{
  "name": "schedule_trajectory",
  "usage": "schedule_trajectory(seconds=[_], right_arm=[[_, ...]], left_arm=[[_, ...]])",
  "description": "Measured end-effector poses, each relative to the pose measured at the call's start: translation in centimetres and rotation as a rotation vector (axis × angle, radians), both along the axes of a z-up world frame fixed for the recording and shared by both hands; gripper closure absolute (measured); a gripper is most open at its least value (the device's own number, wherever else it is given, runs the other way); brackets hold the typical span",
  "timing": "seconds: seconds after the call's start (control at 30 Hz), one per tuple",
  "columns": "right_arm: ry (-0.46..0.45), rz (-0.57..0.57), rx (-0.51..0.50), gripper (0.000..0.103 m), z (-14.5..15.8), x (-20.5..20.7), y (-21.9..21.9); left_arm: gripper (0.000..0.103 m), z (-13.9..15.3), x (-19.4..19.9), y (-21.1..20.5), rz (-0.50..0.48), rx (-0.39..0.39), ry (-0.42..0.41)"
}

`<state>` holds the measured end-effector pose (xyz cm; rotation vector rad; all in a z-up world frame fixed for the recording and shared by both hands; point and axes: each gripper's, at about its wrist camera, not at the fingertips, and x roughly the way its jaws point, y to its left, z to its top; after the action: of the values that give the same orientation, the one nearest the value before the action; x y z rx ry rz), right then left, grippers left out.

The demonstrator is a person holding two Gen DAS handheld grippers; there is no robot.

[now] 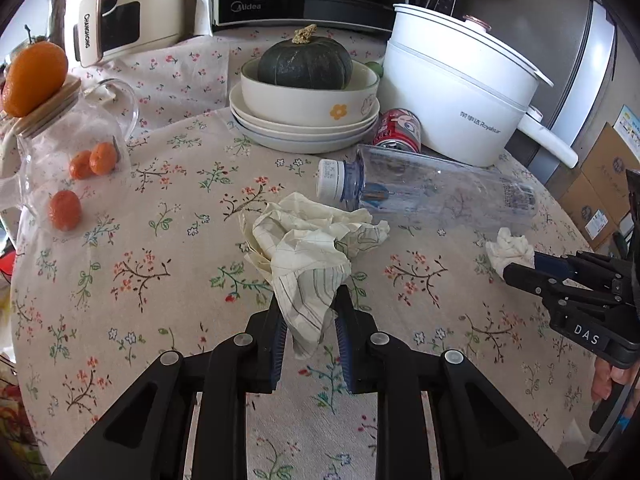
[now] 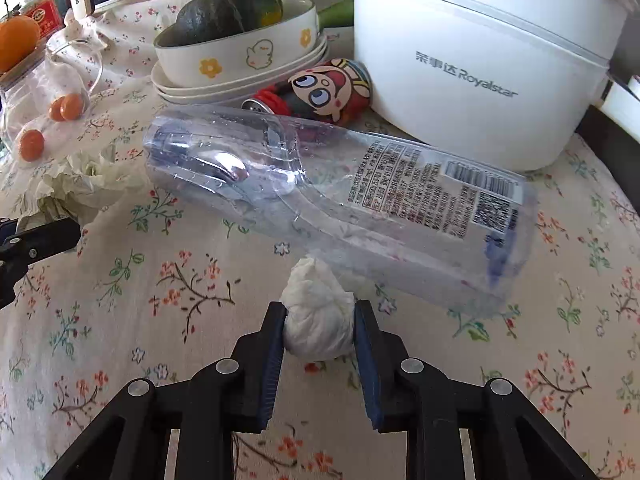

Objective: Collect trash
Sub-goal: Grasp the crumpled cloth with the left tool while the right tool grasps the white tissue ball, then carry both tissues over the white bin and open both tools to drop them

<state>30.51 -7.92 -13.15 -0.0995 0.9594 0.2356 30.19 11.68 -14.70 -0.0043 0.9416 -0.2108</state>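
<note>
My left gripper [image 1: 308, 320] and right gripper [image 2: 320, 324] are matte black linkages with round silver rivets and ribbed blue pads [image 2: 270, 364]; white letters "DAS" mark the right one's side

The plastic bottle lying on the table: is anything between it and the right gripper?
Yes. The right gripper is shut on a white tissue wad, which lies directly in front of the plastic bottle, against its near side.

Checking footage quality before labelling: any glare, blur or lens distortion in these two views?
Left wrist view: strong fisheye bending, dark corners, sharp on the crumpled paper. Right wrist view: bright glare on the plastic bottle, its near end smeared; tissue wad crisp.
</note>
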Motion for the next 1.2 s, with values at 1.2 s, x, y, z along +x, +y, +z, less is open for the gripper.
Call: schedule_trajectory(seconds=[1.2], right_arm=[[0.091,-0.190,0.030,0.073,4.2,-21.5,-19.3]], left_arm=[[0.079,4.4,-19.4,-15.0,-0.247,-0.042,0.102]])
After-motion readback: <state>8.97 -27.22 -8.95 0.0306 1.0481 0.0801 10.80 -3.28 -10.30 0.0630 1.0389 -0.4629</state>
